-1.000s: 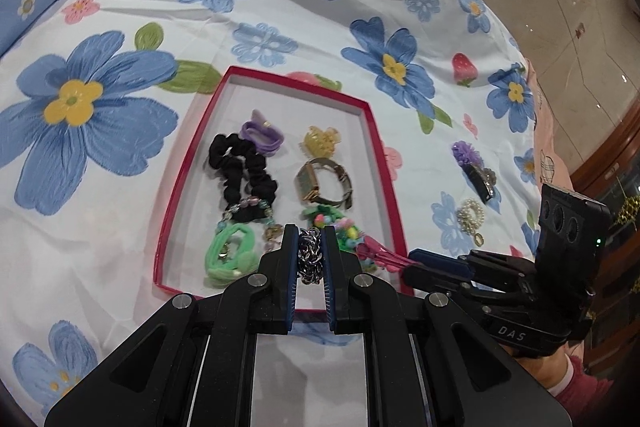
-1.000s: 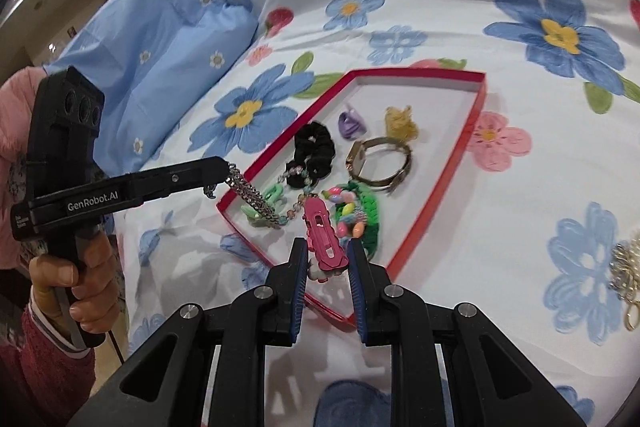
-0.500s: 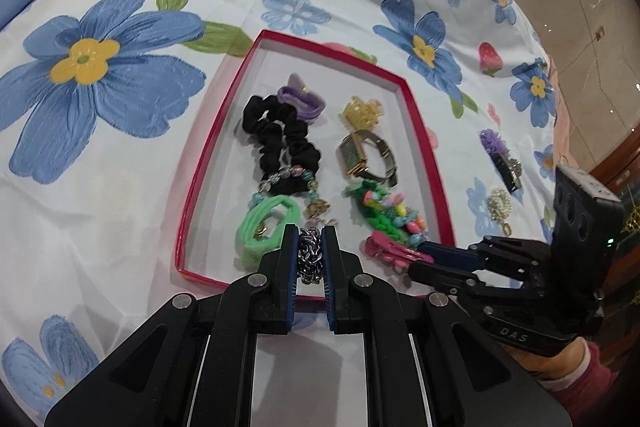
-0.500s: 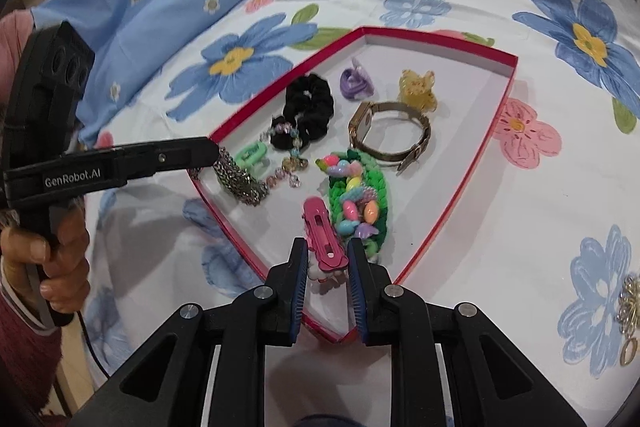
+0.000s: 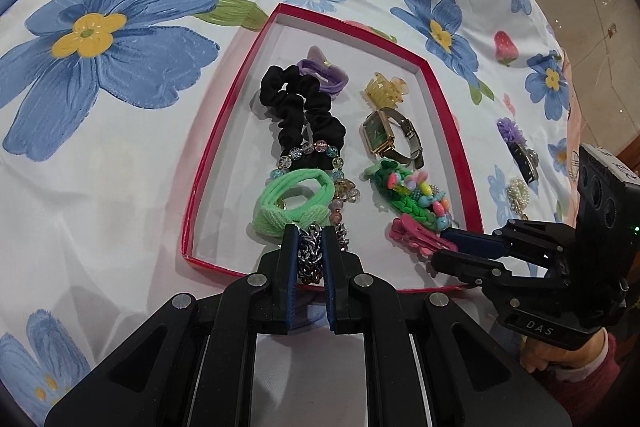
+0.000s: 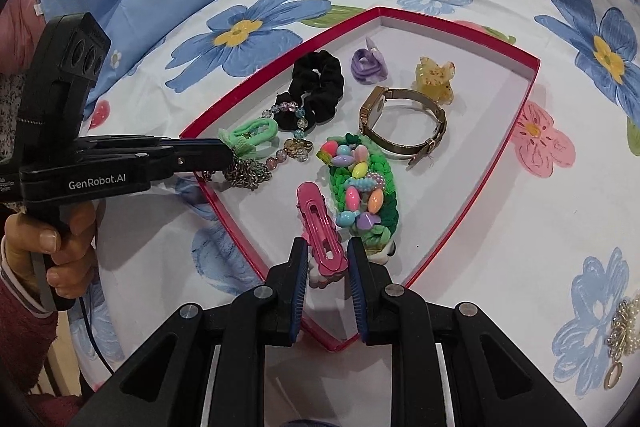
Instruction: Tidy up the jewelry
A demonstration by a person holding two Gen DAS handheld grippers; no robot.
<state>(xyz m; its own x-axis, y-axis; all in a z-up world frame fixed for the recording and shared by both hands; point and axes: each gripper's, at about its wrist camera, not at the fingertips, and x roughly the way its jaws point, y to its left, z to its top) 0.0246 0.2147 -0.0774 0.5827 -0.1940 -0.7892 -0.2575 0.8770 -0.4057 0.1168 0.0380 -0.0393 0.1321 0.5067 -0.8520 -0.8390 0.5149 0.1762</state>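
Lowered since earlier onto red tray [image 6: 516, 143] near edge: silver chain [image 5: 311, 254] clamped by left gripper [image 5: 310, 259]; pink hair clip [image 6: 322, 231] between right gripper's [image 6: 328, 261] parted jaws, apparently placed.

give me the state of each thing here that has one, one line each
left gripper: shut on the silver chain, chain resting in the box
right gripper: open, fingers on either side of the pink hair clip, which is closed
red box: lidless
gold watch: strap buckled, on its side
yellow claw clip: closed
pearl brooch: on the bedspread, outside the box
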